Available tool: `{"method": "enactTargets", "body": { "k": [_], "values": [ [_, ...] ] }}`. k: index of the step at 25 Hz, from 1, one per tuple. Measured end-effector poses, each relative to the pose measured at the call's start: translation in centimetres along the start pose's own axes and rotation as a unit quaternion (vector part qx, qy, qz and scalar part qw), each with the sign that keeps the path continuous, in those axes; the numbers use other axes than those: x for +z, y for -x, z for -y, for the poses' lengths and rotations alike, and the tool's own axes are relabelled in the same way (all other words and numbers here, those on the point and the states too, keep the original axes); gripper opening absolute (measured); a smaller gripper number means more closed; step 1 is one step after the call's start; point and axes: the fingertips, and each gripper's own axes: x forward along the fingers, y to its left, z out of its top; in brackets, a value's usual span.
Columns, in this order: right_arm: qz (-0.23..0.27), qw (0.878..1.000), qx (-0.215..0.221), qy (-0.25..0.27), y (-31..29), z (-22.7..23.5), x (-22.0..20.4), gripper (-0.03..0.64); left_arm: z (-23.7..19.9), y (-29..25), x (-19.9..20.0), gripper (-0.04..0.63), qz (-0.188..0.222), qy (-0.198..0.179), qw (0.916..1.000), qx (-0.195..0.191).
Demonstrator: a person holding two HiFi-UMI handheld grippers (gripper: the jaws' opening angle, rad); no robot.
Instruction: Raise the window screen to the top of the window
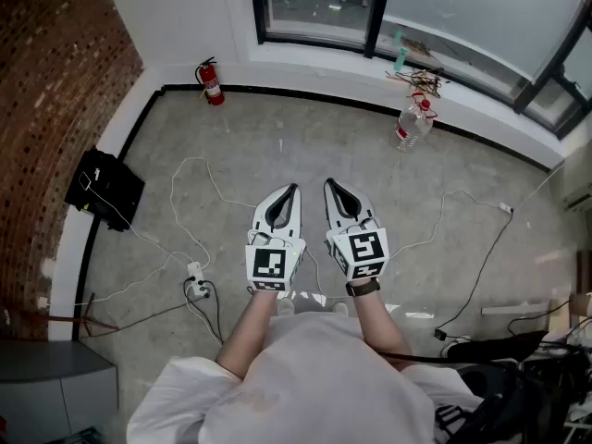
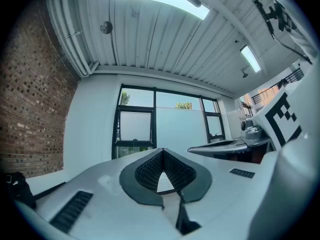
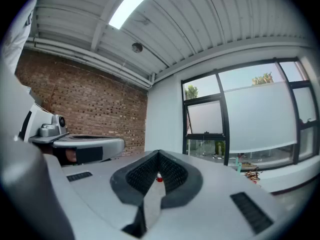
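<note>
Head view: window [image 1: 319, 12] and window screen [image 1: 481, 12] cut off by top edge. Tangle [image 1: 421, 80] on sill [image 1: 481, 111] too small to identify. Dark clutter [image 1: 518, 377] cropped at lower right corner. Person's torso [image 1: 314, 387] hides floor [image 1: 305, 146] beneath. Right gripper view: red speck [image 3: 159, 179] beyond jaw gap too small to tell.

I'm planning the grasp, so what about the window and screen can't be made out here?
Window top: cut off by the head view's upper edge.
Screen handle or cord: too small in either gripper view.
Sill clutter: too small to identify in any view.
Bottle: hanging or standing, unclear in head view.
</note>
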Motion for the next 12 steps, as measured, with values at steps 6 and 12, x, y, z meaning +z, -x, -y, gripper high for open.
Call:
{"method": "enactTargets", "body": {
  "k": [6, 12],
  "values": [
    [-0.010, 1.000, 0.008, 0.012, -2.3, -4.3, -0.5, 0.002, -4.0, 3.0, -1.0, 0.000, -0.003, 0.008, 1.0000, -0.002],
    [-0.022, 0.999, 0.016, 0.024, -3.4, -6.2, -1.0, 0.002, -7.2, 4.6, -2.0, 0.000, -0.002, 0.025, 0.9995, 0.019]
  ]
}}
